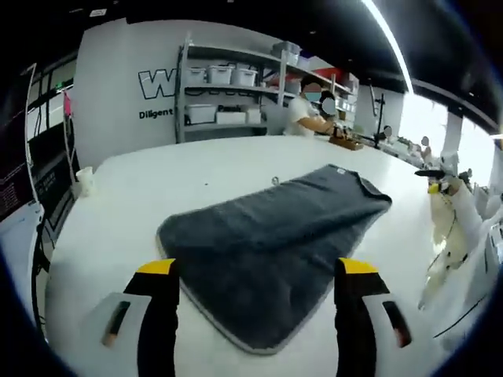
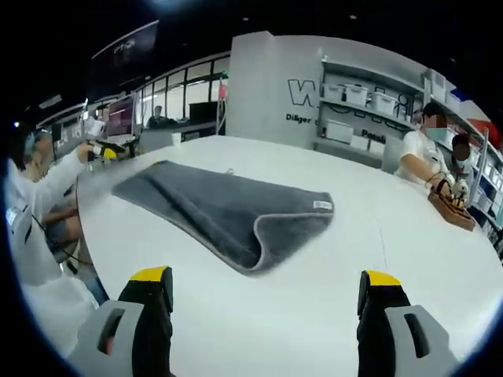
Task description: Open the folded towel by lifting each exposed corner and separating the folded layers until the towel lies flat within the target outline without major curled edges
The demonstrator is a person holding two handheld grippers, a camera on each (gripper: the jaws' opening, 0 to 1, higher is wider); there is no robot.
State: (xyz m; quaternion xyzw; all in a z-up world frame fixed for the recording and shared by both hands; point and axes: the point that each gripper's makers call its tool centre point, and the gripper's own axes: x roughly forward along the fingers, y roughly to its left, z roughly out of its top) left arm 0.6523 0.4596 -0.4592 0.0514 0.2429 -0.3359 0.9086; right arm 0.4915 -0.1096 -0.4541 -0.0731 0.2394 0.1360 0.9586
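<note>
**Left gripper view: towel ahead, jaws apart**

Folded grey towel (image 1: 271, 251) lies on the white table (image 1: 126, 204), its near edge between the spread left gripper (image 1: 258, 302). Right gripper (image 2: 267, 310) also gapes, holding nothing; the towel's far end blurs near a sleeve (image 2: 47, 188).

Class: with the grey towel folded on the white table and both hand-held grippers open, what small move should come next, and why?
Probably bring the right hand-held gripper forward to the turned-over corner of the towel and close on its top layer. Both hand-held grippers are open and empty, the towel is folded, and that lifted corner lies just ahead.
</note>
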